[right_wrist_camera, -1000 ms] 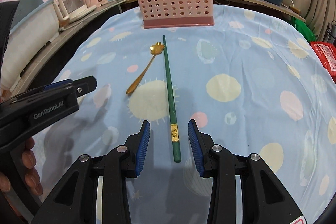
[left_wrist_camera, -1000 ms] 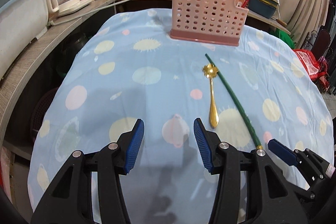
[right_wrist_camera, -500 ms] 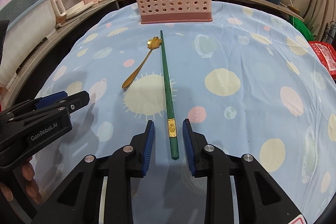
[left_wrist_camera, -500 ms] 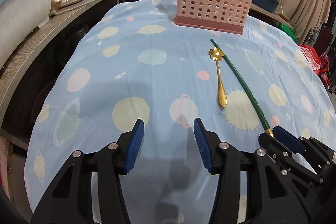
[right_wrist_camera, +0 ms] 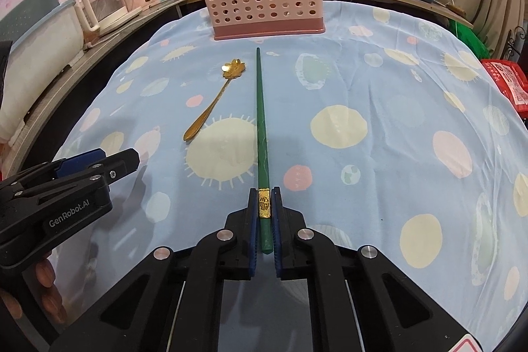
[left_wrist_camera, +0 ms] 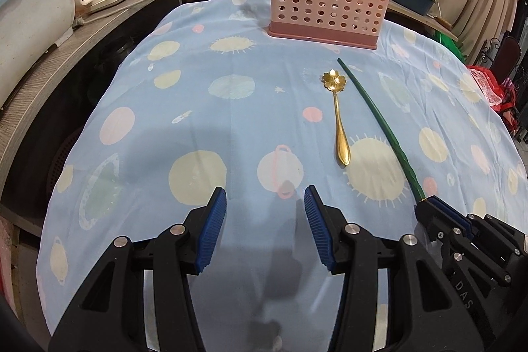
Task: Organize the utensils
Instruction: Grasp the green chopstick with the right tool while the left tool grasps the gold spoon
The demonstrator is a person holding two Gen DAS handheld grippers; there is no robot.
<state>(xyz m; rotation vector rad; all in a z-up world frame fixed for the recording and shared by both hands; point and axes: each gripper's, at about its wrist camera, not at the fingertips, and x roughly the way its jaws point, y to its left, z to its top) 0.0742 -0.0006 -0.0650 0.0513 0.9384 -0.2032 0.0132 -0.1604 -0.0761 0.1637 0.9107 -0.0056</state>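
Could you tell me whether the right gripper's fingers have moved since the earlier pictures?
Yes. The right gripper has closed inward on the green chopstick, which lies in the same place beside the gold spoon.

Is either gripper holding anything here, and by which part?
The right gripper is shut on the green chopstick at its thick end, over the gold band. The left gripper is open, holding nothing.

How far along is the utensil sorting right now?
Nothing looks put away yet. In hand: the right gripper has closed on the green chopstick at its gold band, though it still lies on the tablecloth. Left: the gold spoon is untouched, the left gripper is open, and the pink basket awaits both.
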